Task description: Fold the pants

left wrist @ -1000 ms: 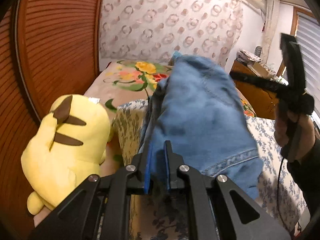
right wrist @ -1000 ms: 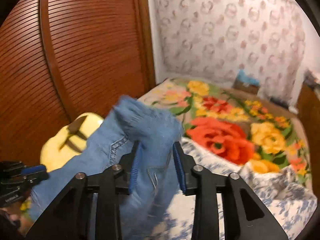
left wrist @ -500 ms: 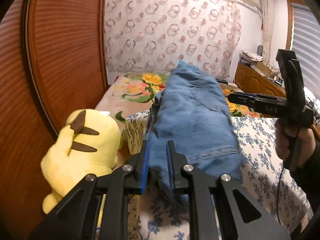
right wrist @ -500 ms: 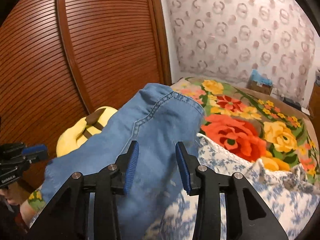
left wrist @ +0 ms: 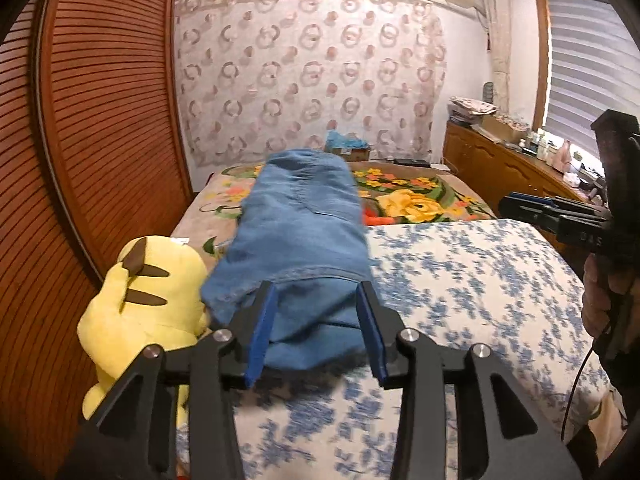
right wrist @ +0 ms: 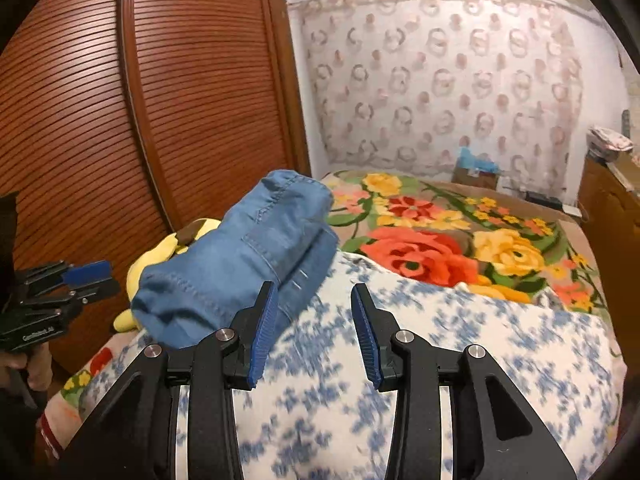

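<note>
**Folded jeans lie on the bed, both claws apart from the cloth**

The blue denim pants (left wrist: 296, 240) lie folded into a long, thick bundle on the bed's blue-flowered white quilt (left wrist: 460, 280), along its left side. Their far end reaches toward the bright floral blanket (left wrist: 412, 200) that covers the rest of the bed. Just beside the bundle, on the wardrobe side, sits a yellow plush toy (left wrist: 140, 312) with brown-tipped ears, pressed against the denim's edge.

The left claw (left wrist: 318, 328) is opening: its blue pads (left wrist: 260, 336) stand on either side of the near end of the pants, which show between them, and the pads do not press on the cloth. Whether the denim still brushes one pad is hard to tell, as the near hem is blurred.

The right claw (right wrist: 314, 330) stands at a moderate width over the quilt with nothing between its pads; the pants (right wrist: 240, 264) lie just to its left, partly behind its left finger (right wrist: 264, 328). In the left wrist view the right claw (left wrist: 516, 204) appears at the right edge, held in a hand (left wrist: 604, 296), well apart from the pants. A slatted wooden wardrobe door (left wrist: 100, 128) rises along the bed's left side.
</note>
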The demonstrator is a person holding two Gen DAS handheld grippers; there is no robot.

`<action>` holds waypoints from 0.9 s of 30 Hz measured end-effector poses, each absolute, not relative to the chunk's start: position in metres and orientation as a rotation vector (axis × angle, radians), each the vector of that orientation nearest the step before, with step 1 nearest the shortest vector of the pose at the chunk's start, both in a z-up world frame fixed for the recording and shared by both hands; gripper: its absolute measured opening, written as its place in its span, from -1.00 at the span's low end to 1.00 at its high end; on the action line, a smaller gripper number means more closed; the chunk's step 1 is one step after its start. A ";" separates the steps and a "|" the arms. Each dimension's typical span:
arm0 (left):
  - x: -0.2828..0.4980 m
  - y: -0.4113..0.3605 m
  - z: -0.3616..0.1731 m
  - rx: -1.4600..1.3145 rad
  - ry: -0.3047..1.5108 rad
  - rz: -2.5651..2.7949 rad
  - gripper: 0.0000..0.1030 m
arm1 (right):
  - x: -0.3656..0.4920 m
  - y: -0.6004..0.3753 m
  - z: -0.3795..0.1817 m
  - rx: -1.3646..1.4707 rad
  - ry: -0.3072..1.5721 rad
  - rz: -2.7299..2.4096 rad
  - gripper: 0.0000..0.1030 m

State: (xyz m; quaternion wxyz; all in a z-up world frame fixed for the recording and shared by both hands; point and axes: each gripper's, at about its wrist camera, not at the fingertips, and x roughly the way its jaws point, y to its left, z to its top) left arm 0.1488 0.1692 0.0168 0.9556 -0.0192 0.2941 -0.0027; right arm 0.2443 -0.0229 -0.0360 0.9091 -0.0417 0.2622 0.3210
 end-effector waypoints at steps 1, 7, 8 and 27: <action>0.146 0.163 0.017 -0.039 0.597 -0.016 -0.20 | 0.238 -0.029 -0.036 -0.083 0.537 0.658 -0.26; 0.134 0.134 0.017 -0.044 0.588 -0.057 0.24 | 0.205 -0.059 -0.037 -0.071 0.526 0.625 -0.26; 0.132 0.129 0.018 -0.049 0.589 -0.068 0.25 | 0.200 -0.063 -0.038 -0.071 0.523 0.618 -0.26; 0.092 0.042 0.018 -0.020 0.597 -0.115 0.26 | 0.118 -0.148 -0.037 -0.011 0.494 0.467 0.03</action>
